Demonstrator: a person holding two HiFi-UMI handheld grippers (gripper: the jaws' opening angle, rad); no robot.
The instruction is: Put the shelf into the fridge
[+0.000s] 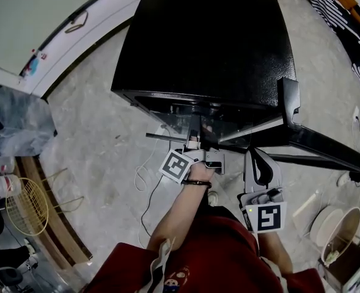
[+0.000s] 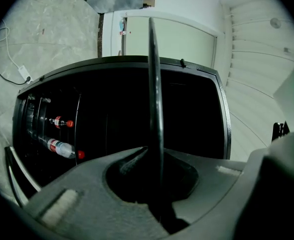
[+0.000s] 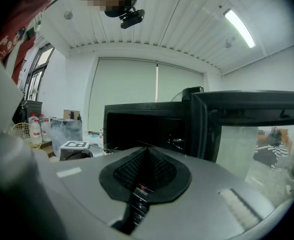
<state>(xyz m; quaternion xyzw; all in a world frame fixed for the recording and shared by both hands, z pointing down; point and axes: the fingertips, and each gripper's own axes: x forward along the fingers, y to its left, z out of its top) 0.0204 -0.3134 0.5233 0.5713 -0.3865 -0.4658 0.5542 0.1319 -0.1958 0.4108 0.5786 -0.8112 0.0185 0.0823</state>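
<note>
Seen from above in the head view, the black fridge [image 1: 210, 41] has its door [image 1: 320, 145] swung out to the right. My left gripper [image 1: 198, 142] is at the fridge's open front, shut on the shelf [image 1: 170, 138], a thin panel with a dark edge. In the left gripper view the shelf [image 2: 154, 84] shows edge-on as a narrow dark line running up from the left gripper [image 2: 156, 159] across the fridge's dark inside [image 2: 127, 114]. My right gripper [image 1: 257, 159] hangs lower and nearer my body, shut with nothing in it. The right gripper [image 3: 147, 151] faces the open fridge [image 3: 147, 124].
Two bottles with red caps [image 2: 62, 148] lie inside the fridge at the left. A white cable [image 1: 144, 176] runs over the floor below the fridge. A wire guard [image 1: 27, 206] and a silvery bag [image 1: 18, 121] are at the left, bowls [image 1: 335, 224] at the right.
</note>
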